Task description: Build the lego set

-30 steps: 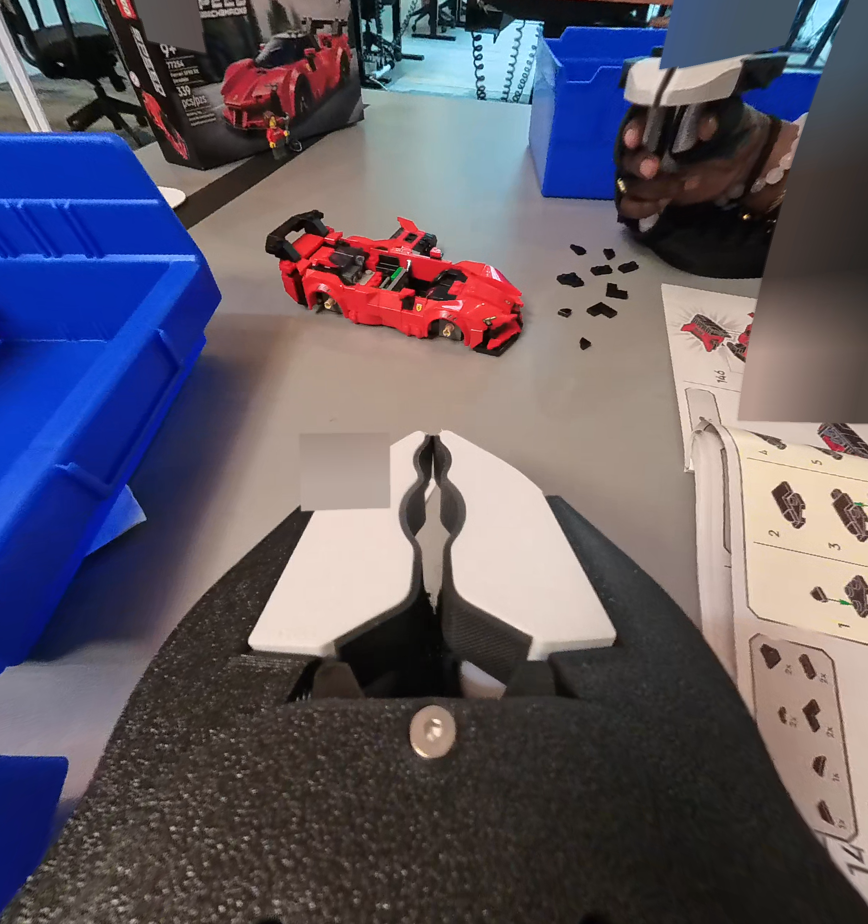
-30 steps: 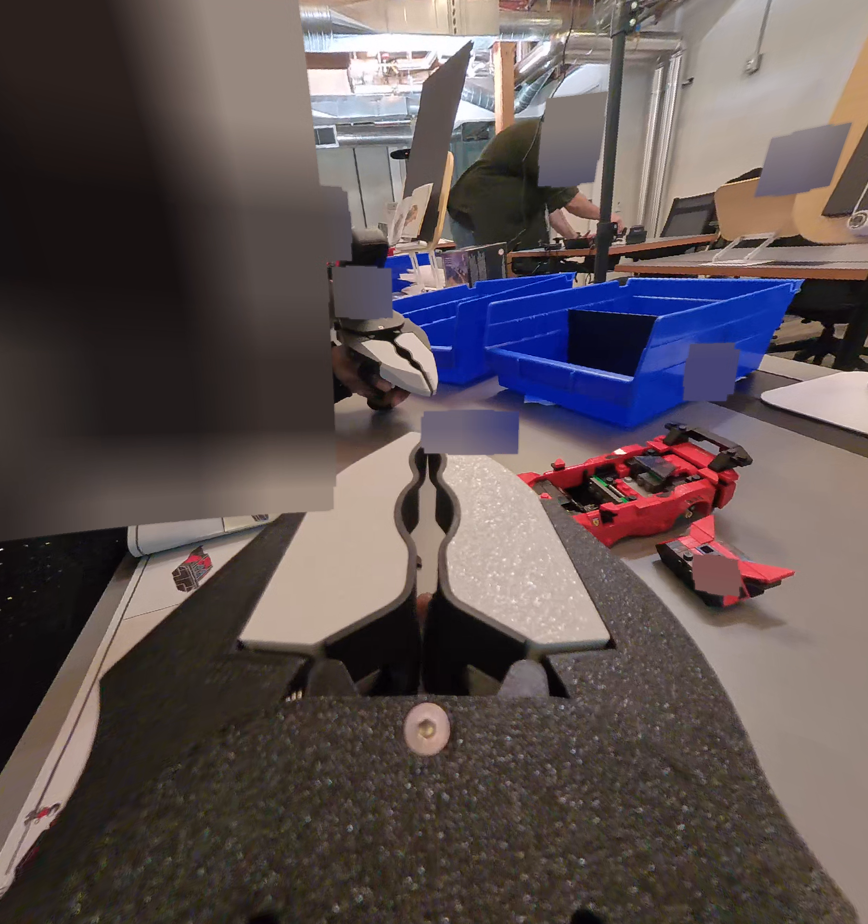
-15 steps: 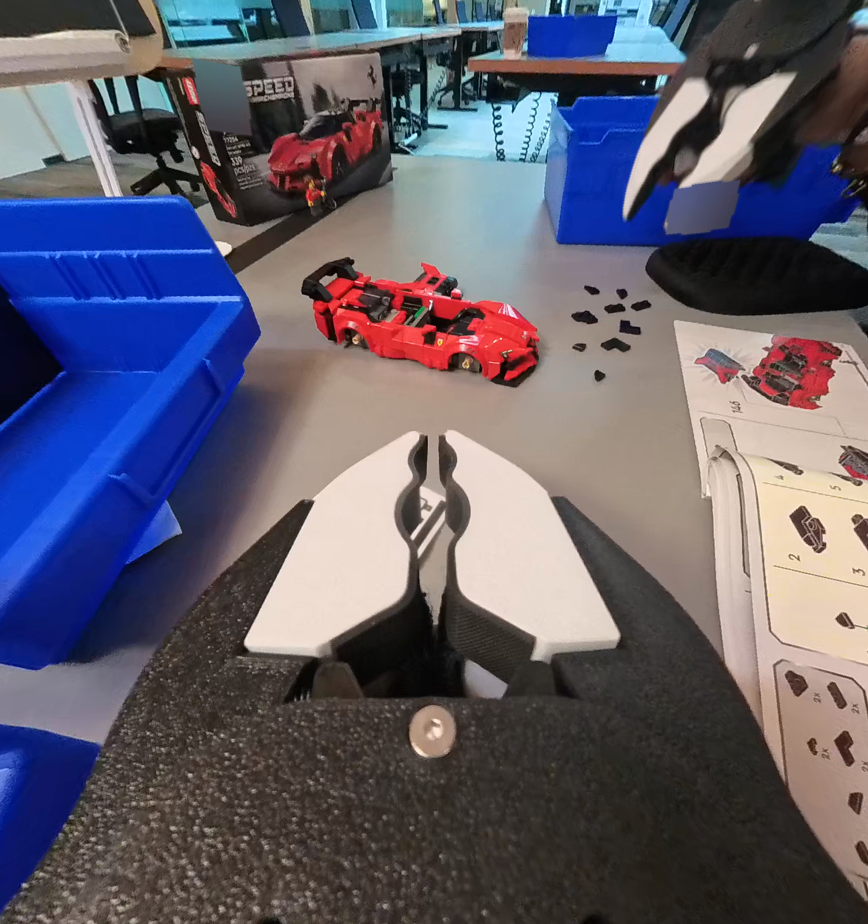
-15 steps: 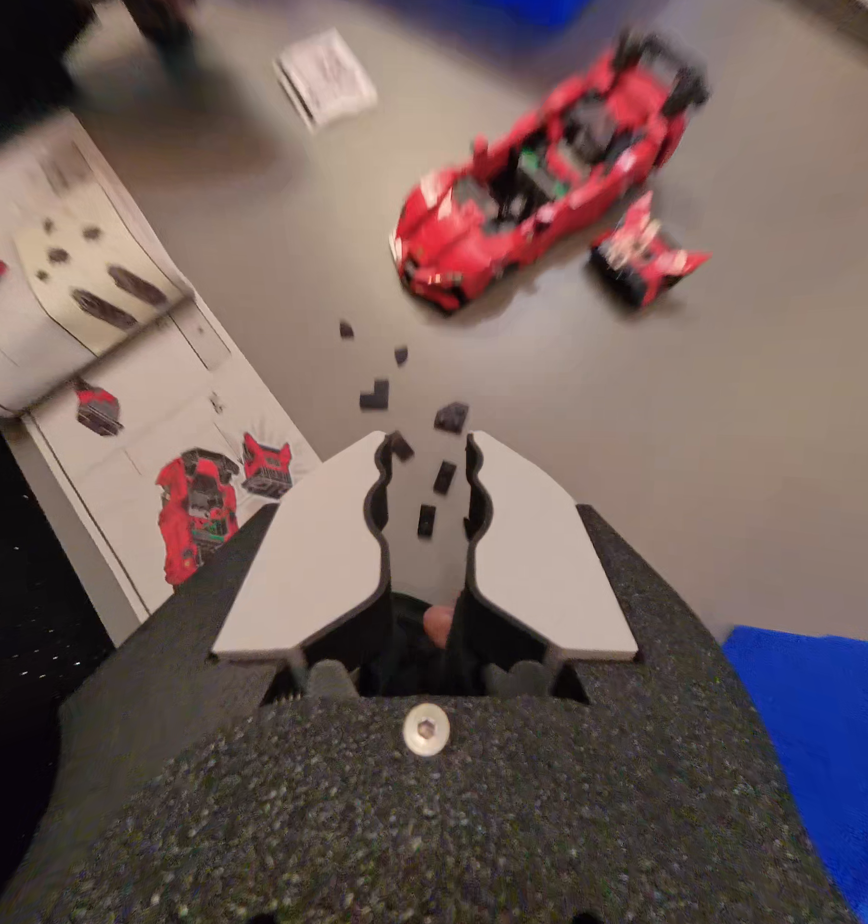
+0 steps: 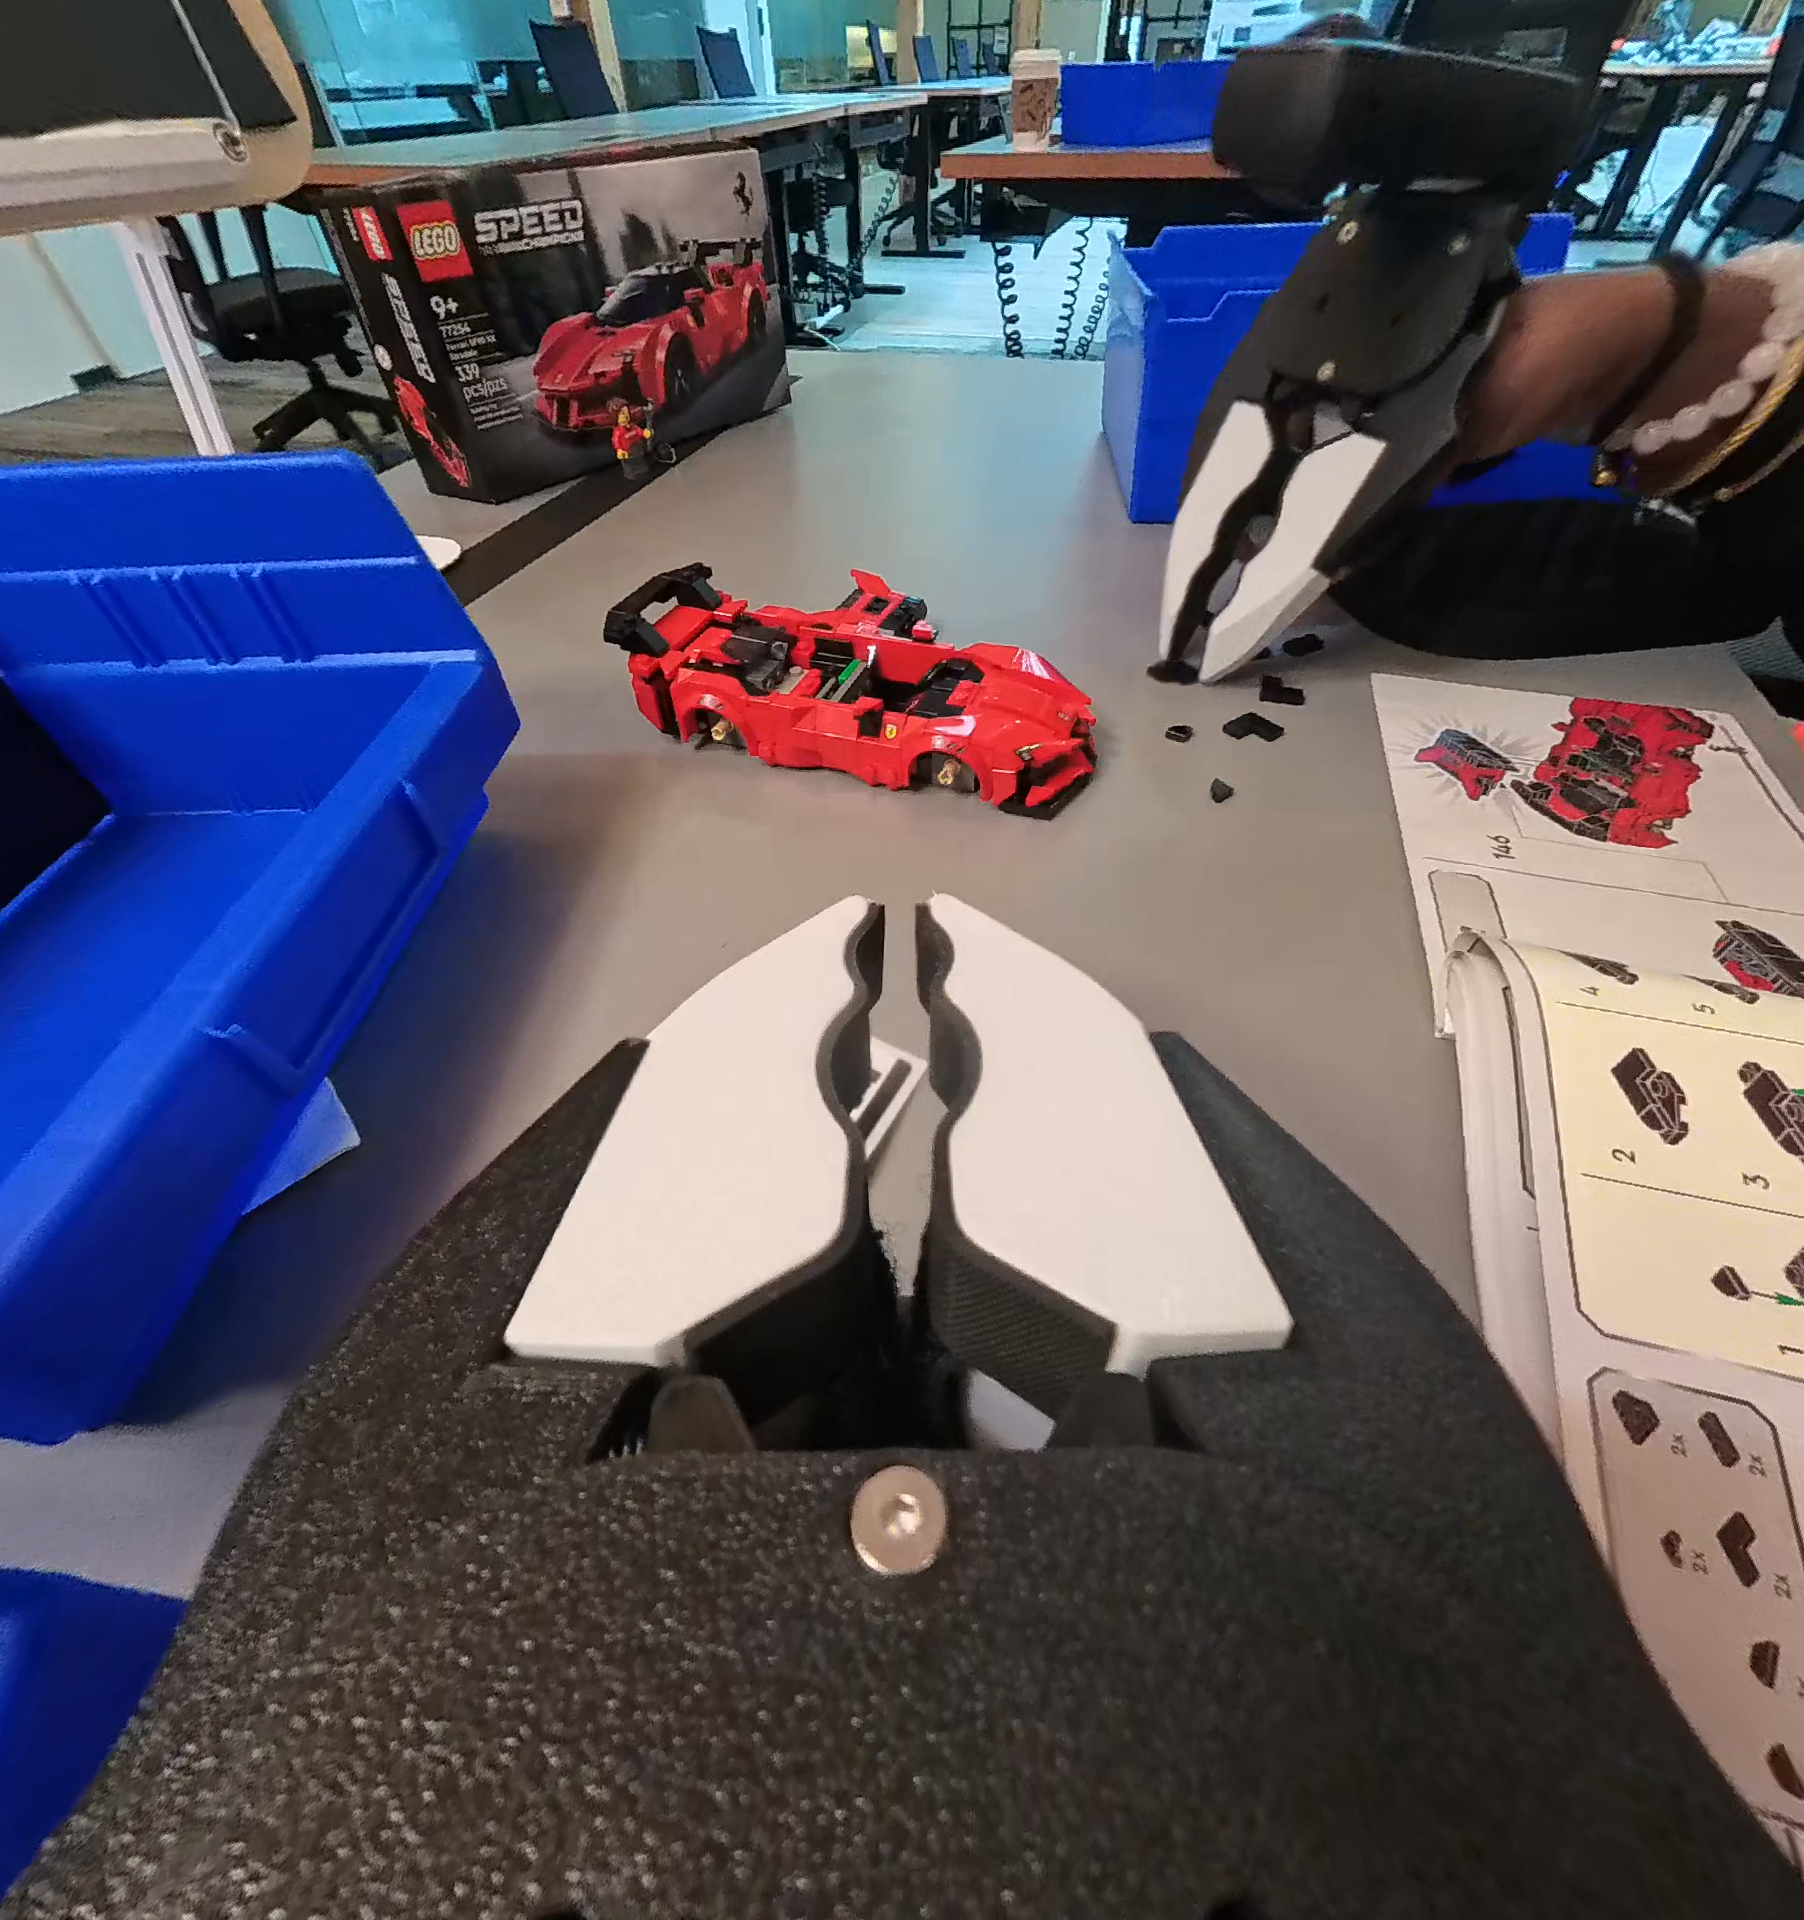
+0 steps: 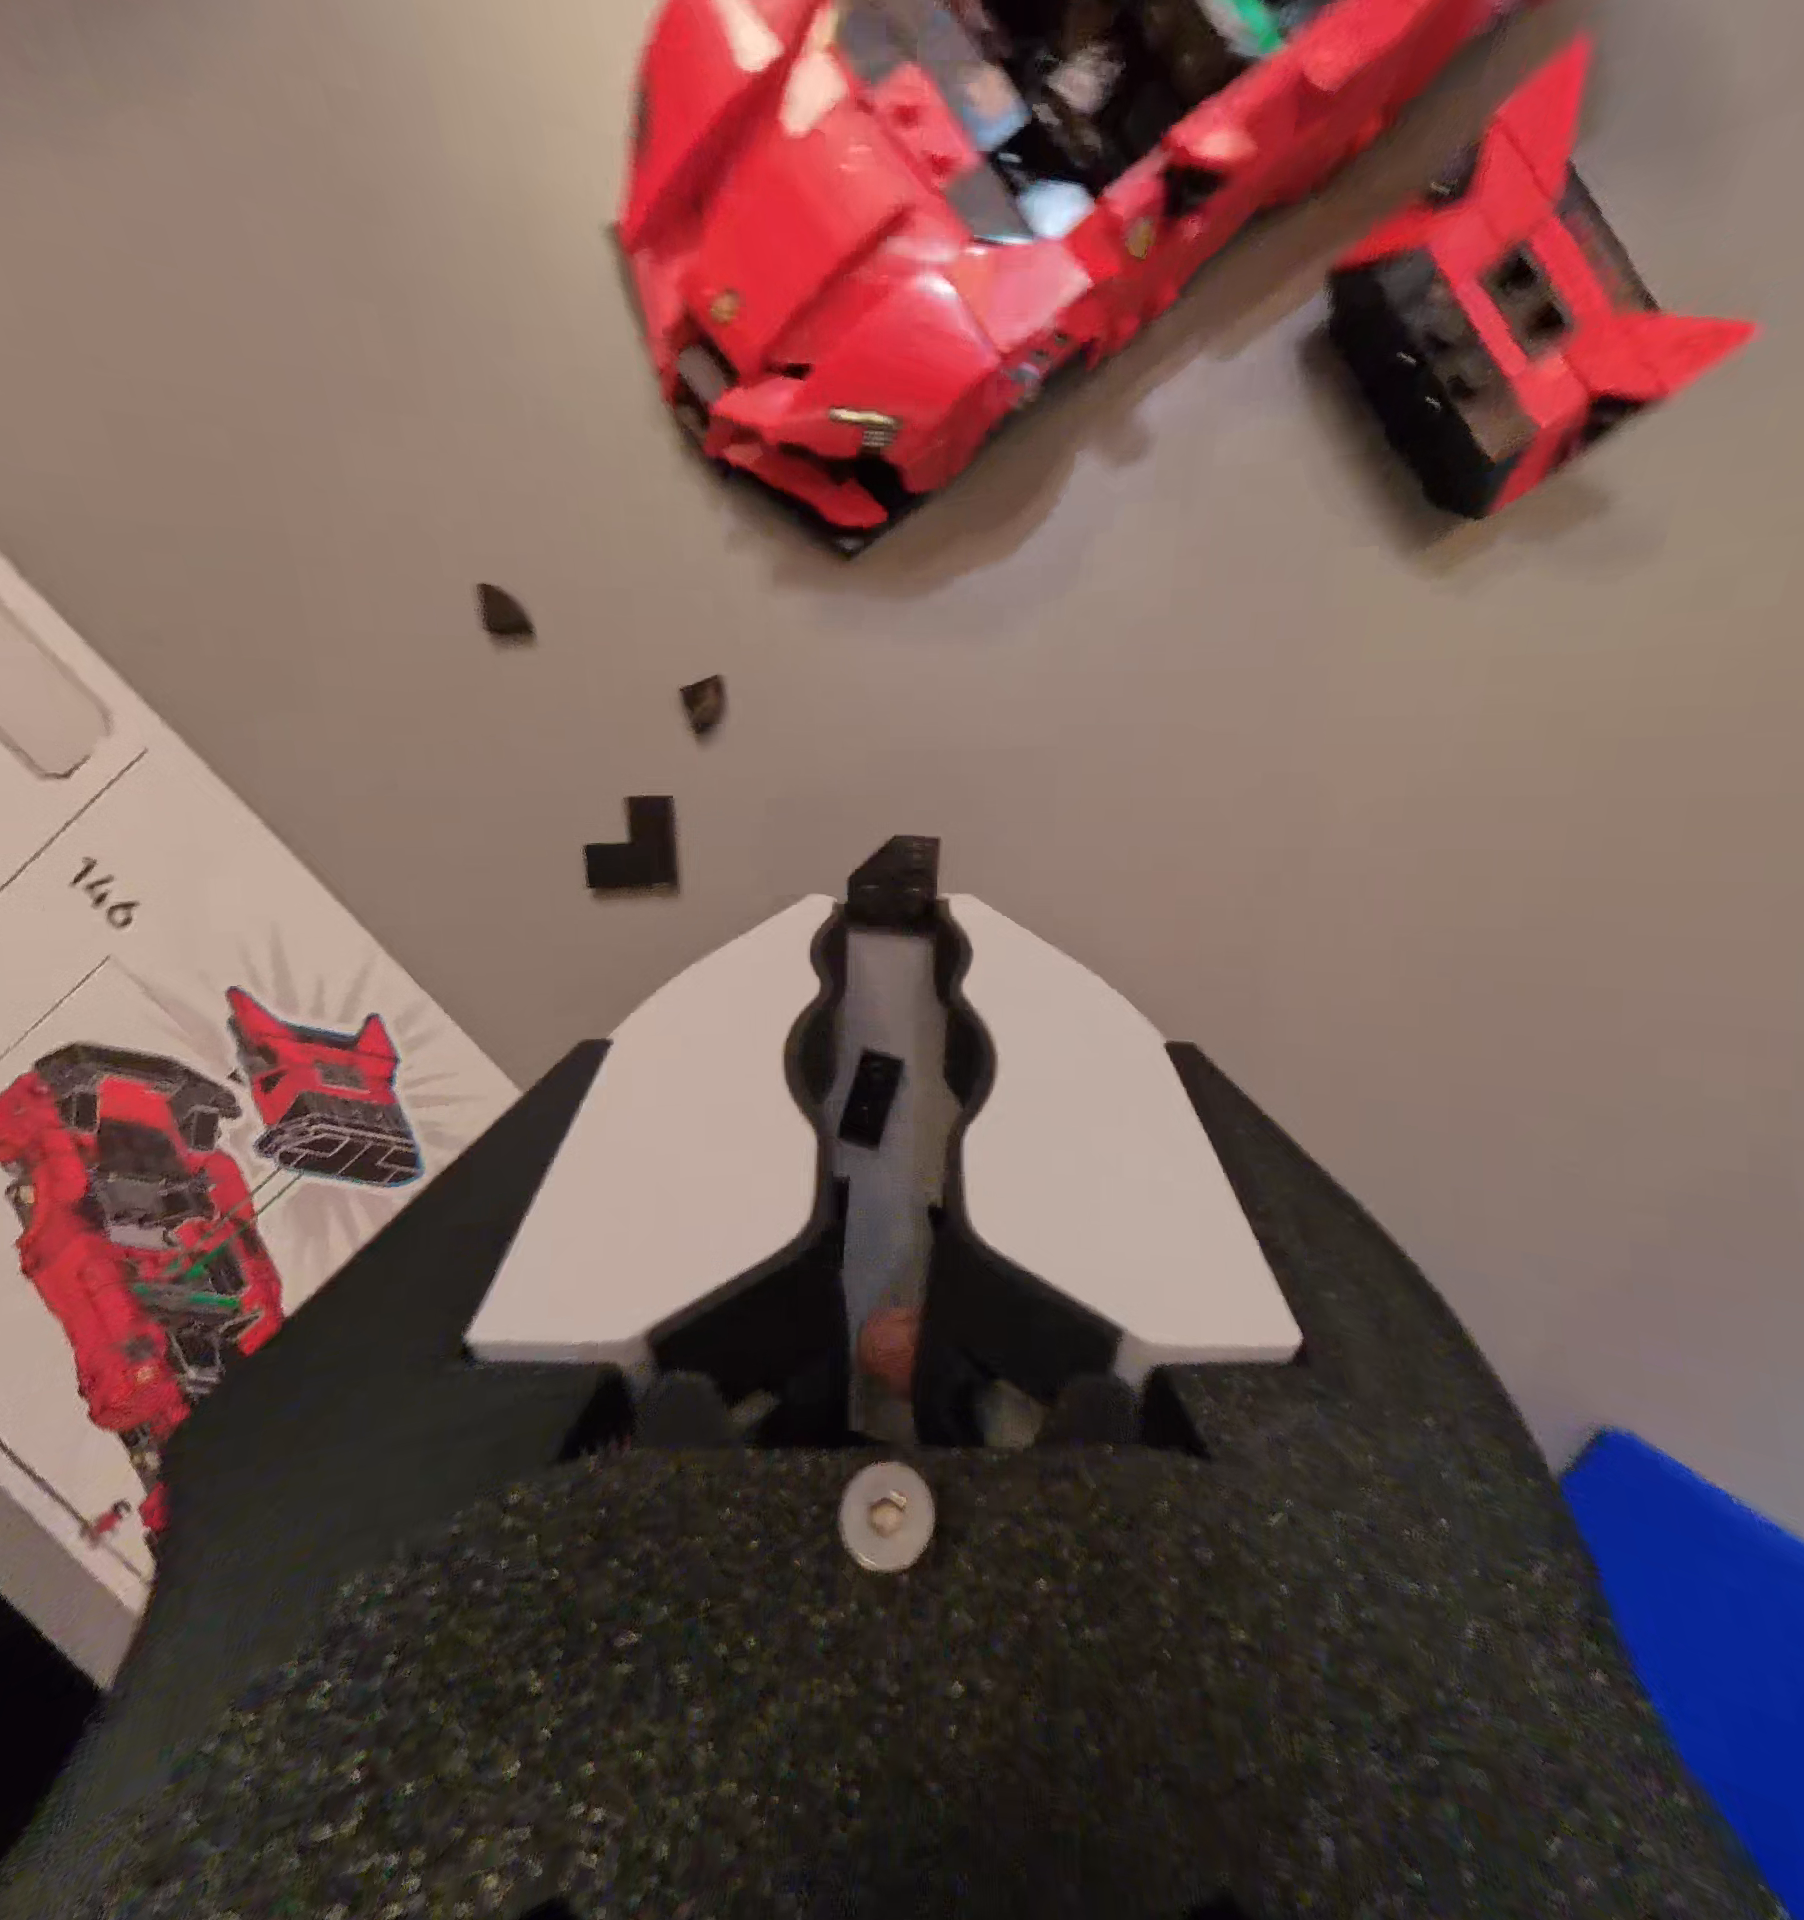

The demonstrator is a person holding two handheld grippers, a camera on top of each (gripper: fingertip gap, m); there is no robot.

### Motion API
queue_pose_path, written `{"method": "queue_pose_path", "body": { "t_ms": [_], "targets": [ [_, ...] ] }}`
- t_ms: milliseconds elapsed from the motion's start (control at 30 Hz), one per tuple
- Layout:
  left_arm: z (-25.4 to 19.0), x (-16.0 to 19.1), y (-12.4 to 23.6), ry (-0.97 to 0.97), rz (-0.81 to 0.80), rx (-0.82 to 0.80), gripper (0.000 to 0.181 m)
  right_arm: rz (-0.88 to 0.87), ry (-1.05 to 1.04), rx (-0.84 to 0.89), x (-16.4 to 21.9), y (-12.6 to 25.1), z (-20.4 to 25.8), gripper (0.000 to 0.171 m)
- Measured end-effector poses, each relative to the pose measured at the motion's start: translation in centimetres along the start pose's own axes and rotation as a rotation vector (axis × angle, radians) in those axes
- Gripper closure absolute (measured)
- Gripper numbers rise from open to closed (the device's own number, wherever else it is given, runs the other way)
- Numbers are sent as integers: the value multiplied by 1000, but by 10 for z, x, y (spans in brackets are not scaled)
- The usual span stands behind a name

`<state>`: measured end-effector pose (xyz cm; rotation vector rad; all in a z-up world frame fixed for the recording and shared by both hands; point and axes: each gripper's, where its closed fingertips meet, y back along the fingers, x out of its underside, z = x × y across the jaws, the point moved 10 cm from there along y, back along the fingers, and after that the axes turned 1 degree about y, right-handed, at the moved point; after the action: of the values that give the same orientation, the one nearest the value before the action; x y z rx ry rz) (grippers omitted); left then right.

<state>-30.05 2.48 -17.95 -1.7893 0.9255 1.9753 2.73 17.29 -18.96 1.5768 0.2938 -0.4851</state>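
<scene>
Black brick (image 6: 896, 878), partly hidden, seemingly pinched by right tool (image 6: 893, 906).

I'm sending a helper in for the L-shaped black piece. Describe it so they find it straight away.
Start at the red car on the grey table. Between its nose and the open booklet lies a scatter of small black pieces. The L-shaped piece lies flat just left of the right gripper; it alone has a bent corner.

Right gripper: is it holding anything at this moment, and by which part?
The right gripper pinches a small black piece at its near end, still at table level. The left gripper holds nothing.
</scene>
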Motion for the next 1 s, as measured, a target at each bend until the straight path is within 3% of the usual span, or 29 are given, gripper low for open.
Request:
{"method": "queue_pose_path", "body": {
  "t_ms": [100,300,367,500,667,1000],
  "targets": [
    [-3,-2,-1,-3,2,37,175,14,145,-66,-9,-2,1,156],
    [-21,-5,-13,-21,75,228,170,-142,665,-423,-74,-14,51,155],
    [-29,-2,-19,-42,141,286,166,-64,776,-481,-90,-33,63,155],
    [-34,5,-23,-53,245,336,162,7,868,-531,-105,-53,71,155],
    [-32,5,-22,-35,234,332,162,24,920,-543,-108,-54,74,155],
    [-34,6,-24,-53,252,331,161,-46,897,-531,-108,-48,66,137]
  ]
}}
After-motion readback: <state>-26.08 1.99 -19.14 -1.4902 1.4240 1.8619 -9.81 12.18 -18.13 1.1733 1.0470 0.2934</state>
